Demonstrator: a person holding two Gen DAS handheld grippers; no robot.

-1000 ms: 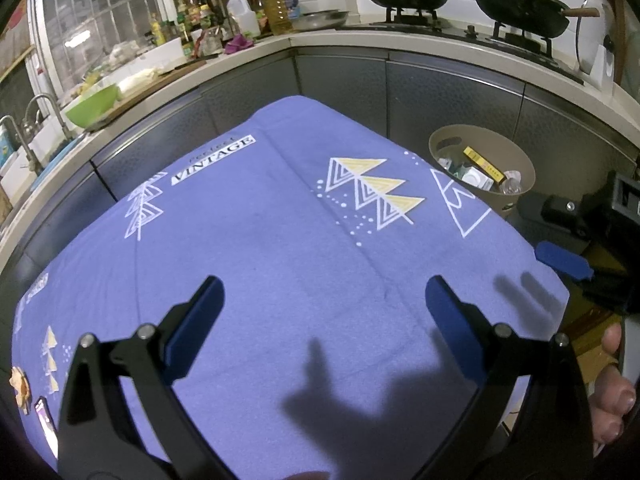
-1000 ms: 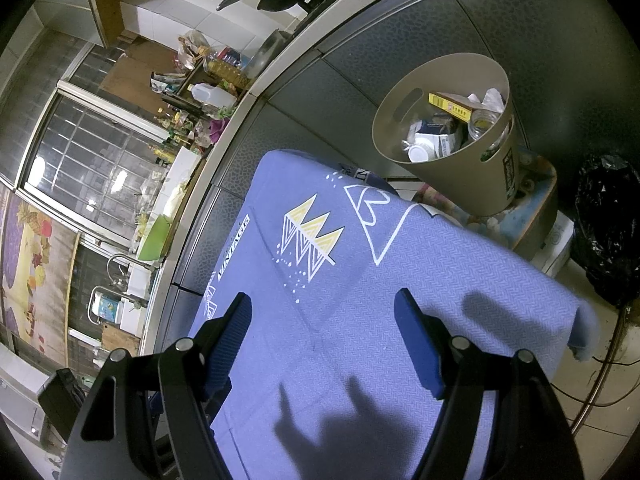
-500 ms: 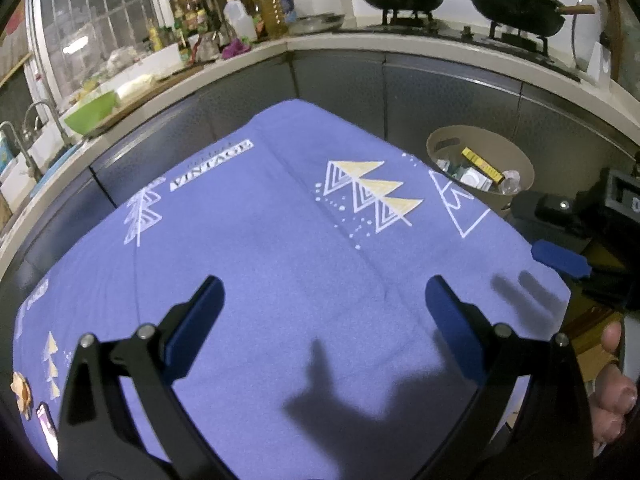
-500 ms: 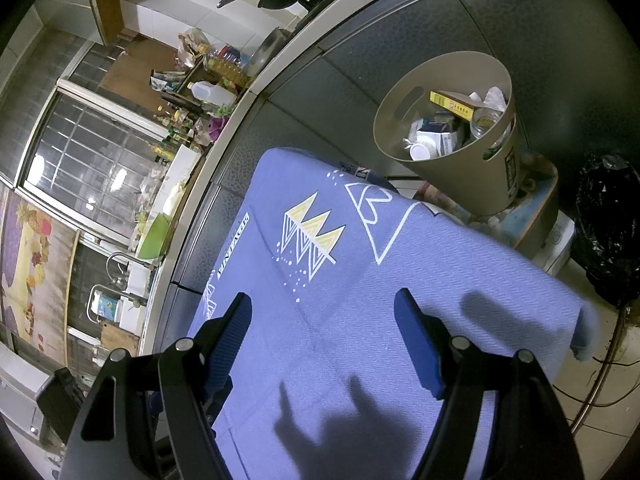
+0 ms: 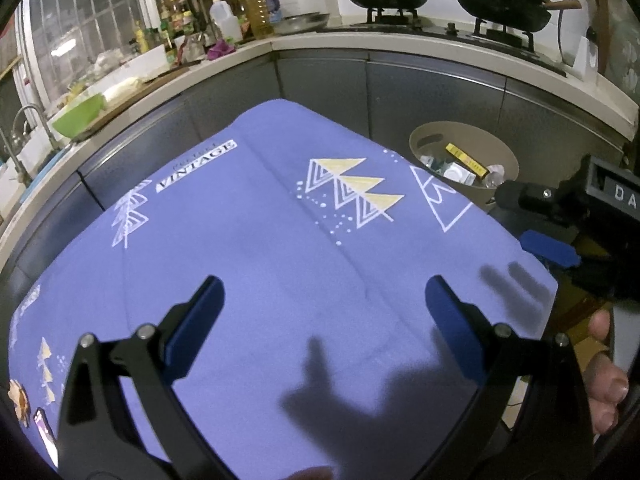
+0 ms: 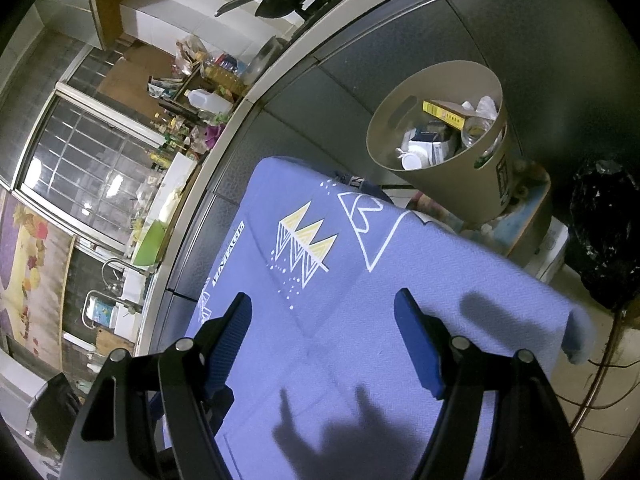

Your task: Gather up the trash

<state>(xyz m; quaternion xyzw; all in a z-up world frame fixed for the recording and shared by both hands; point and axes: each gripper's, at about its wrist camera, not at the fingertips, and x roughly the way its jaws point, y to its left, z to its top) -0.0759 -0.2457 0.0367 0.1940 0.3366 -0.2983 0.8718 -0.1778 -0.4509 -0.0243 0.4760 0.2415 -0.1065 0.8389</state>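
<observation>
With my left hand-held gripper and right hand-held gripper both spread and empty over the purple cloth-covered counter, remaining trash looks like a small crumpled scrap at its near-left edge, probably light and soft, best pinched across its middle, with the beige round plastic bin of discarded boxes beyond the far-right corner.

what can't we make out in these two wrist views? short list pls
- Scraps at the cloth's lower-left corner, left wrist view: cut by the frame edge, too small to identify.
- Bin bottom contents, both views: buried under the yellow box and the bin wall.
- Right claw in the left wrist view: only one blue pad shows; the frame edge cuts the rest.
</observation>
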